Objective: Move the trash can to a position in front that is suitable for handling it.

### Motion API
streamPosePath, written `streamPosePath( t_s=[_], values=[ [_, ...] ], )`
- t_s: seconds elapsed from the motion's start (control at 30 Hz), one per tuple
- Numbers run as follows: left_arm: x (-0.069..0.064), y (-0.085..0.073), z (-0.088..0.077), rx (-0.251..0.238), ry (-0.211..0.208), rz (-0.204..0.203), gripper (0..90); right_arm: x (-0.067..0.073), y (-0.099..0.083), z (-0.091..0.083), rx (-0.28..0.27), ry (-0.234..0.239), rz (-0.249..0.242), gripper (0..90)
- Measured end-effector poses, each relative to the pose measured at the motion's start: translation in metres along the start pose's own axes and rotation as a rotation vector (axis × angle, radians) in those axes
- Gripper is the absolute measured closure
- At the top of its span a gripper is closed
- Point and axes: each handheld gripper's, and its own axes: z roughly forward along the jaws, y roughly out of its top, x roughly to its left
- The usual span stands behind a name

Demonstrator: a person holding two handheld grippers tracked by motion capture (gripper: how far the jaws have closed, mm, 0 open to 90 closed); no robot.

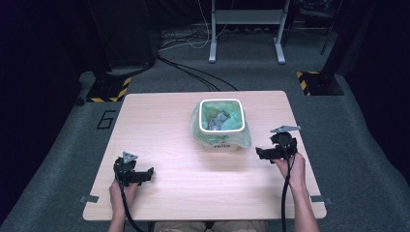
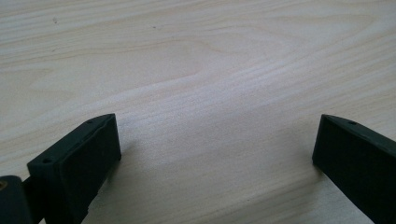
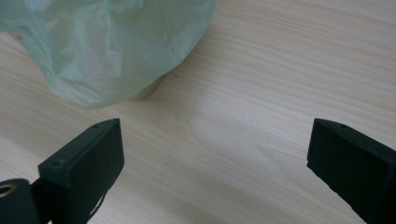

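Your left gripper [image 1: 147, 175] and right gripper [image 1: 261, 153] rest with jaws wide apart, empty, on the surface [image 1: 193, 188]; the right lies near the bag-lined bin [image 1: 221, 124].

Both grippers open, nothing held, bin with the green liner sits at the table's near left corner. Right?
Not quite. The bin with its green liner stands mid-table toward the far edge, as the high view shows. Left gripper and right gripper are open and hold nothing.

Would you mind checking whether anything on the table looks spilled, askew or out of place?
Nothing stands out. The small white bin with its green plastic liner stands upright on the light wooden table, nothing spilled around it. Both the left gripper and right gripper are open, holding nothing.
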Motion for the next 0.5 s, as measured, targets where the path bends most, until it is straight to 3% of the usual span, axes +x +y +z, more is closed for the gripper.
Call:
streamPosePath(
  t_s=[0.17,0.5],
  values=[
    [0.0,0.0,0.0,0.0,-0.001,-0.001,0.7,0.003,0.01,0.001,-0.011,0.021,0.008,3.1],
    [0.0,0.0,0.0,-0.001,-0.001,0.0,0.8,0.006,0.027,0.0,-0.014,0.019,-0.027,4.8]
  ],
)
